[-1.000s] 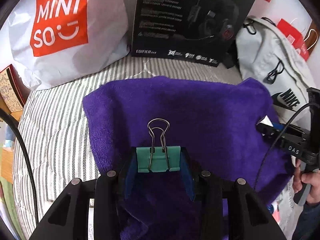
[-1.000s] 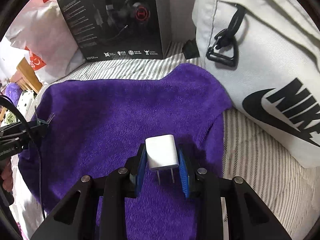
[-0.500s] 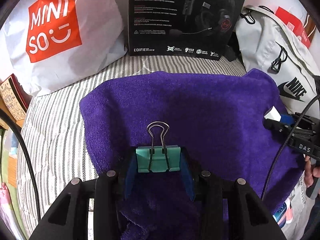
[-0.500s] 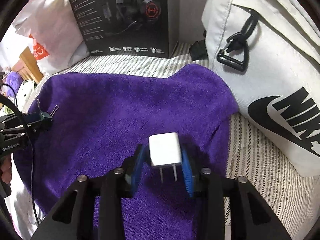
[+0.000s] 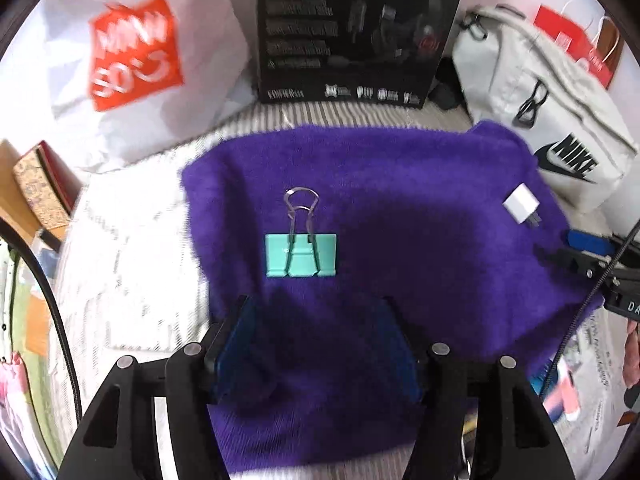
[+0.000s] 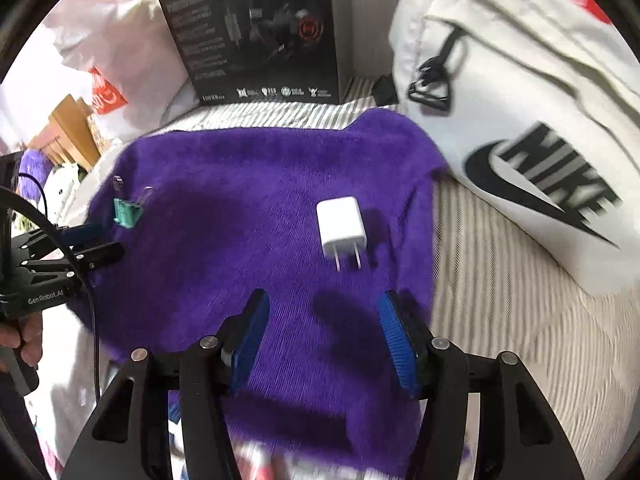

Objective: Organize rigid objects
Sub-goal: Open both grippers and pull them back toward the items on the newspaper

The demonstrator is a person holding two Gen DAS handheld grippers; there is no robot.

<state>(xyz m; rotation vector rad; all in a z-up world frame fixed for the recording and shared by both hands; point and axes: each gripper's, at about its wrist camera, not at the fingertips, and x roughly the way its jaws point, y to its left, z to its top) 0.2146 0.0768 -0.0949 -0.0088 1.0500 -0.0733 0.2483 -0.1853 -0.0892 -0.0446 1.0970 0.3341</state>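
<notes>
Teal binder clip (image 5: 301, 255), boxy white charger (image 6: 341, 225) on fuzzy towel (image 5: 400, 220); hand-held grippers opening, empty.

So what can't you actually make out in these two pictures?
- Small print on the black headphone box, left view: motion blur smears it.
- The red bag behind the white Nike bag, left view: cut off by the bag and the frame edge.
- The teal binder clip, right view: small and edge-on, partly behind the left claw.
- Clutter past the purple towel, both views: blurred.

Left gripper (image 5: 320, 344) and right gripper (image 6: 324, 340) (both angled down): jaws opening, empty.
</notes>
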